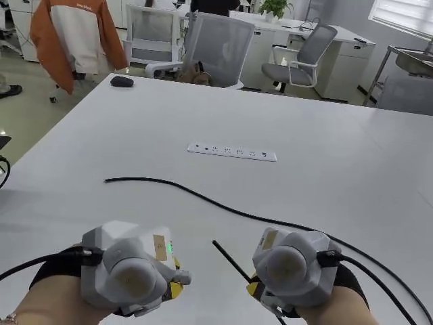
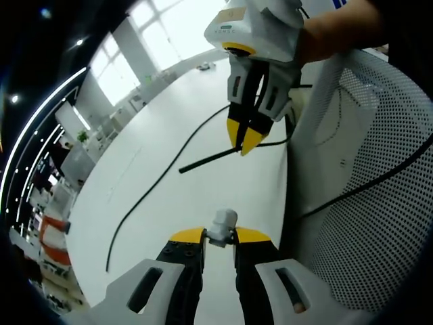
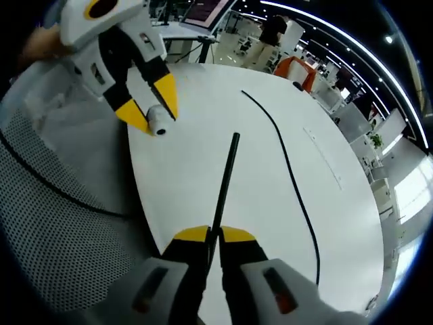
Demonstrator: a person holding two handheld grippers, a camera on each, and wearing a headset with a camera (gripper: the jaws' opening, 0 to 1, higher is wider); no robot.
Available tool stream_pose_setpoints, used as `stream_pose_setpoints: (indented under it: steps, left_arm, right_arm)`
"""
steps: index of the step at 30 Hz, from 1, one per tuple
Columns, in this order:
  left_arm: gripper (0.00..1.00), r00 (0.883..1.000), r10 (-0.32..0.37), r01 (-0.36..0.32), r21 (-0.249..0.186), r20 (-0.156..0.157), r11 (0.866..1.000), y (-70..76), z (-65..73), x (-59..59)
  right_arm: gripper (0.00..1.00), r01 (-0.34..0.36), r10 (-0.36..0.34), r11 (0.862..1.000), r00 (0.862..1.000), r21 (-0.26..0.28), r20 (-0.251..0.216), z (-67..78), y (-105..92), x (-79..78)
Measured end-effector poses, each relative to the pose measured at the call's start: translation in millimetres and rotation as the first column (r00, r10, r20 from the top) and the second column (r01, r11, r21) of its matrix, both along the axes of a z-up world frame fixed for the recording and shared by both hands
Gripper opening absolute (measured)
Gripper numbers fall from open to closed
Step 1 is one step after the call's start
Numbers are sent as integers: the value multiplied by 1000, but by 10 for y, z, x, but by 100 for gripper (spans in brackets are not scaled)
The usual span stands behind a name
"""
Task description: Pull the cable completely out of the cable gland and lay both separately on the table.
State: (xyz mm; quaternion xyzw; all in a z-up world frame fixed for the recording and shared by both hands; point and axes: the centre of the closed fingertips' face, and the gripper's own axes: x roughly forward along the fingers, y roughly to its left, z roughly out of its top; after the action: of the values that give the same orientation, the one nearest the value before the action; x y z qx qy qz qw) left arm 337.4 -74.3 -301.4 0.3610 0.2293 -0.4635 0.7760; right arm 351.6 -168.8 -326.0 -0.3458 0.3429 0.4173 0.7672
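Observation:
My left gripper (image 2: 220, 237) is shut on a small white-grey cable gland (image 2: 222, 225) that sticks out between its yellow tips. No cable passes through the gland. My right gripper (image 3: 213, 235) is shut on the black cable (image 3: 226, 176) a short way behind its free end (image 3: 235, 136). In the head view both grippers hover low over the near table edge, the left gripper (image 1: 177, 279) and the right gripper (image 1: 253, 287) a hand's width apart. The rest of the cable (image 1: 203, 196) lies in a long curve across the white table (image 1: 325, 183). Each gripper view also shows the other gripper: the right gripper (image 2: 245, 141) and the left gripper (image 3: 154, 120).
A white power strip (image 1: 232, 152) lies mid-table beyond the cable. A black mouse (image 1: 122, 81) sits at the far left edge. Office chairs (image 1: 216, 47) and an orange jacket (image 1: 74, 34) stand behind the table. A mesh chair seat (image 2: 365, 203) is close below the grippers.

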Motion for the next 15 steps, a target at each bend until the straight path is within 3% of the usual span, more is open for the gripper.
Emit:
stream_pose_setpoints:
  steps: [2,6,8,9,15]
  left_arm:
    - [17,1000,0,0,11,-4,1000,16,-19,-3]
    - [17,1000,3,-3,14,-11,1000,26,-30,-11]
    - [17,1000,3,-3,21,-12,1000,38,-41,-11]
    - [17,1000,3,-3,21,-12,1000,40,-41,-10]
    - [17,1000,8,-8,20,-8,1000,50,-33,-9]
  right_arm:
    - [3,2,-1,1000,1000,31,-22,25,36,22]
    - [3,-46,46,999,999,17,-4,81,92,172]
    - [3,-48,50,995,999,93,-19,155,206,298]
    - [3,-32,36,993,999,112,-34,195,221,402]
    - [4,19,-18,990,1000,142,-8,303,230,1063]
